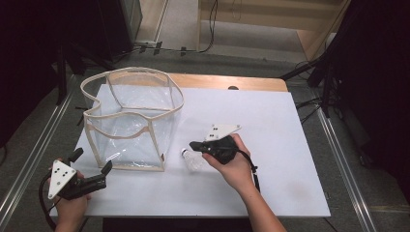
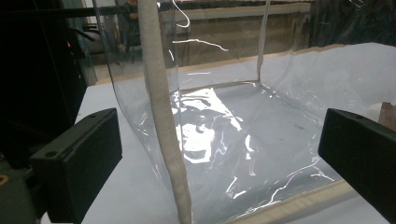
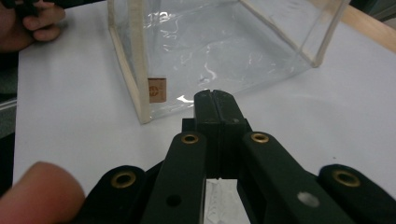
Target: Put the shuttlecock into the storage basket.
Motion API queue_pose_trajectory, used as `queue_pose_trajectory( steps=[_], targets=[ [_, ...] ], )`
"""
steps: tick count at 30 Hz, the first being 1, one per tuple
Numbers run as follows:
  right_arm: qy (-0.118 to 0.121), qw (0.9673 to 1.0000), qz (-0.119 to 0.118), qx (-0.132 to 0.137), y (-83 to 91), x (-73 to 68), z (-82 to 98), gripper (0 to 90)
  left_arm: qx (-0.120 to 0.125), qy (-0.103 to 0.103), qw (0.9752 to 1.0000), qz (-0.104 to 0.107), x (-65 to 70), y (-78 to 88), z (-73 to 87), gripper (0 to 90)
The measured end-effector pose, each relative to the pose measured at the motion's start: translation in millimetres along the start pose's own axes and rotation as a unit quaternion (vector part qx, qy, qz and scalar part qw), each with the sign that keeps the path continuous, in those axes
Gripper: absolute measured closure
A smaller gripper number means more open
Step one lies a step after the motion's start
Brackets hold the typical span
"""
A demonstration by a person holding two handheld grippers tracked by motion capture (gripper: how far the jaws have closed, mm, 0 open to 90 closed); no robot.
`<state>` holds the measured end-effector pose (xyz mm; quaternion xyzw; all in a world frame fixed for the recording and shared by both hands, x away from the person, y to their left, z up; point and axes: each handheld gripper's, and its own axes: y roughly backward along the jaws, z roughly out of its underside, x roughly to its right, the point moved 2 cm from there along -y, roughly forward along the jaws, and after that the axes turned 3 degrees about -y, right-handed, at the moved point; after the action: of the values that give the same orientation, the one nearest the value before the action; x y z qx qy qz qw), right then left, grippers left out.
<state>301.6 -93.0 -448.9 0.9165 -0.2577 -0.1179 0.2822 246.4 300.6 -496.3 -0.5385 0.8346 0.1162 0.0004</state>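
The white rectangular surface [image 1: 270,145] carried a clear plastic box-shaped bag with beige fabric edging [image 1: 130,121], standing upright at the left centre of the high view with its mouth open upward. The right half of the surface lay bare, and a strip of bare white ran along the bottom edge. A band of light wood showed along the far edge at the top of the frame.

The left claw [image 1: 92,166] sat at the lower left of the high view, just beside the bag's near left corner, its jaws released and spread wide. In the left gripper view, the beige corner seam [image 2: 163,121] stood between the two black jaws without touching either.

The right claw [image 1: 196,145] lay at the centre of the high view, just right of the bag's near right corner. Its jaws were clenched together, tips meeting in the right gripper view. A small white bulb-shaped object [image 1: 192,159] lay just below the jaws; contact could not be determined.

A small tan label [image 3: 157,89] sat on the bag's lower corner; its printing was illegible.

Grey floor, black stands and cables surrounded the surface.
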Motion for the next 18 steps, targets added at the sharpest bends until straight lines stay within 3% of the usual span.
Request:
queue_pose_trajectory(
  steps=[13, 18],
  targets=[
    [0.002, 0.9993, -0.022, -0.028, -31.4, -29.6, 14.0, 87.8, 0.0, -0.001, 1.0, 0.001, 0.1, 0.0, -0.1, 0.3],
    [-0.016, 0.9987, -0.031, -0.037, -40.4, -40.0, 31.0, 87.9, 0.0, -0.002, 1.0, 0.001, 0.1, -0.1, 0.0, 0.3]
  ],
)
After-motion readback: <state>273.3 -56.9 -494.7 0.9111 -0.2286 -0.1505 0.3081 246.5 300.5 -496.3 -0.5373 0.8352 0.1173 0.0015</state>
